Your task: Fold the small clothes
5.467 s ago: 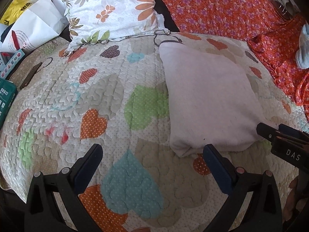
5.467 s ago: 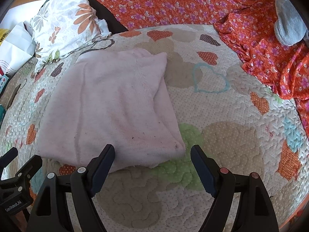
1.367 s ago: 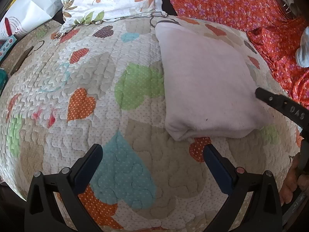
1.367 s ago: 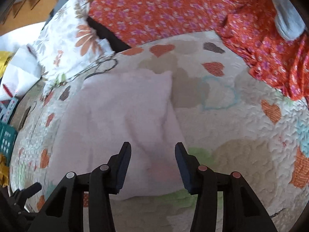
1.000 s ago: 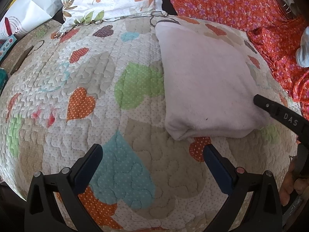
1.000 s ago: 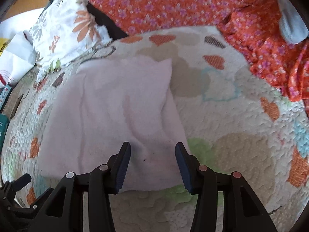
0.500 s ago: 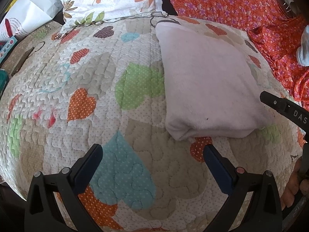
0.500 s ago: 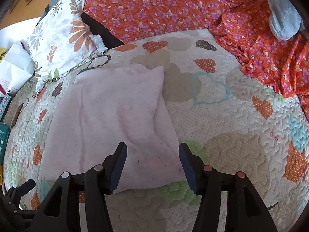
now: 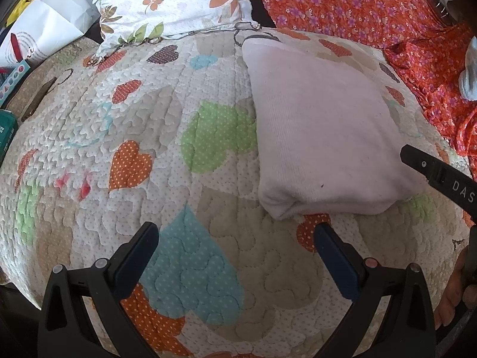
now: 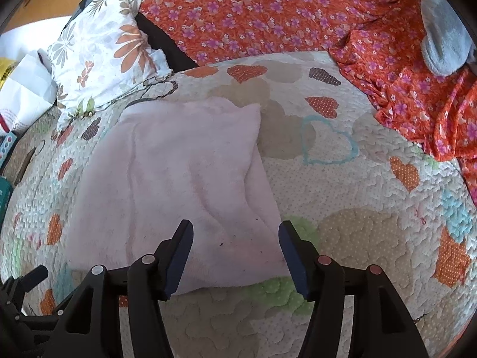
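Left gripper (image 9: 235, 244) hovered over quilt (image 9: 149, 137), jaws wide apart, empty. Pink garment (image 9: 322, 137) lay folded flat on quilt, toward right. Right gripper (image 10: 235, 247) above its near edge, jaws apart, empty. Judged between folds; next move needs an edge grasped.
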Available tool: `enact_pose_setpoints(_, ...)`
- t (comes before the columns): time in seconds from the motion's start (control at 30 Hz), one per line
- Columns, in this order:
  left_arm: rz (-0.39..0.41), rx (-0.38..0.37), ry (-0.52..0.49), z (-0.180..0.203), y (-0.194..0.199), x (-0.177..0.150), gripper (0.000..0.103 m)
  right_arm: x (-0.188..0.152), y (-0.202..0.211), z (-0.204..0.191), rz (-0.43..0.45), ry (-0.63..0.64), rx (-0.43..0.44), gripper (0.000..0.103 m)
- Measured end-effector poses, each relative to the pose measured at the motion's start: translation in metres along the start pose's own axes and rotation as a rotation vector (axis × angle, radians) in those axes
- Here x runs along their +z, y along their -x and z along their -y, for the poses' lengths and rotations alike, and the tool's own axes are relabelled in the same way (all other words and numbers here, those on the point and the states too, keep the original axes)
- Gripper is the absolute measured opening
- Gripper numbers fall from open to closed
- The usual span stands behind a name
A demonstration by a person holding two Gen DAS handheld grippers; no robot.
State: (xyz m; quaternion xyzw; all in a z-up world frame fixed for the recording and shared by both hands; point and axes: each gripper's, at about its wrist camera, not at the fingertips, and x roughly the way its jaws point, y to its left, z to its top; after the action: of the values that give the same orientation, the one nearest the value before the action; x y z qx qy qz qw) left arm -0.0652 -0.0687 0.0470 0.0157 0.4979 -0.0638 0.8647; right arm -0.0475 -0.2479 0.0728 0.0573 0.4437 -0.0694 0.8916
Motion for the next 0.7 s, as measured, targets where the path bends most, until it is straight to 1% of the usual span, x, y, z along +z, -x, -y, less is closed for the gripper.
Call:
enact_pose_setpoints(0.3,-0.011,-0.004,-0.001,0.000,-0.001,0.000,0.103,-0.002,0.005,-0.011,0.025,0.064,-0.022,0.068)
enact_pose_setpoints(0.7,-0.031,-0.032,0.026,-0.005,-0.007,0.000,0.103,-0.003,0.009,-0.016,0.041,0.085,-0.022,0.071)
